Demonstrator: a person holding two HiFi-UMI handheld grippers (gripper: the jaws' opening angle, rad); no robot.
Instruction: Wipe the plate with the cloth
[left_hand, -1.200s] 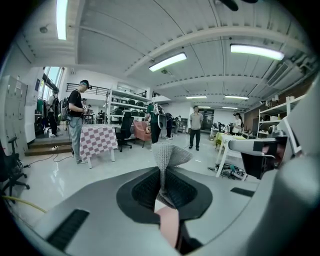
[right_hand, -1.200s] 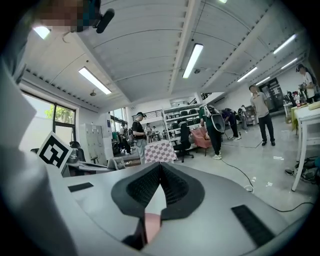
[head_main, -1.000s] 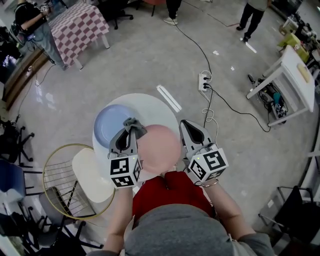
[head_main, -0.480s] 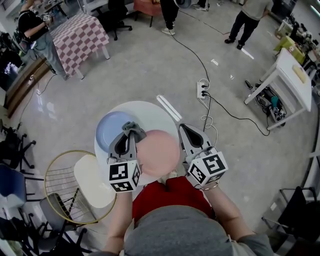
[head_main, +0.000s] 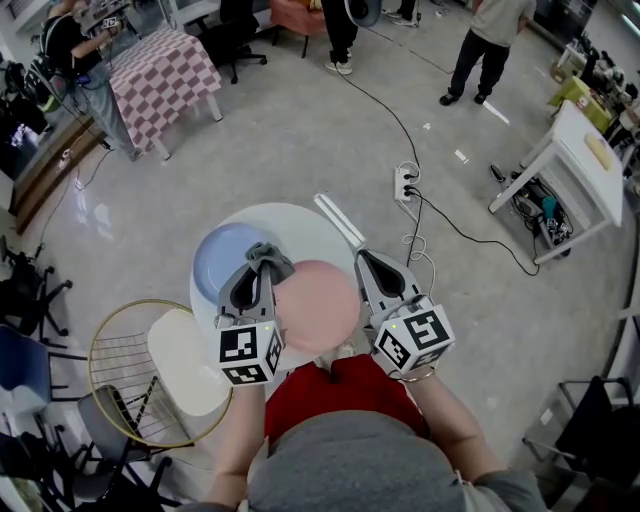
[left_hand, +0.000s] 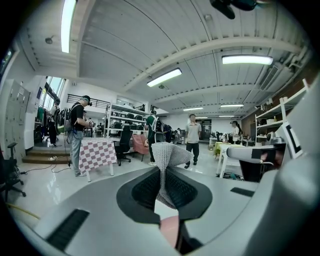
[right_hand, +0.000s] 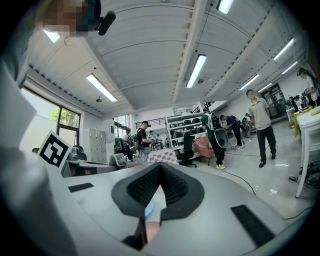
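Head view gives us a round white table (head_main: 305, 222) with the pink plate (head_main: 318, 305) held over its near edge, and we place everything against that plate. Far to the plate's left stands a wire-framed chair (head_main: 185, 355) with a cream seat. Just left of the plate and a little beyond it, a blue plate (head_main: 218, 262) lies on the table.

Next are our left tongs (head_main: 260, 262), pressed together on a grey cloth (head_main: 272, 256) that bunches out past their tips at the plate's upper left rim. From above we cannot tell whether the cloth touches the plate. Left gripper view confirms the pinch: the knitted cloth stands up between the two dark pads (left_hand: 145, 192), and a sliver of pink shows low in the gap.

Along the plate's right rim lie our right tongs (head_main: 370, 265). Right gripper view shows their tips closed, with the pink rim caught low between the pads. A bit of the blue plate and the white table shows through the gap above it.

Beyond the plate, to its right, a power strip (head_main: 405, 183) lies on the floor.
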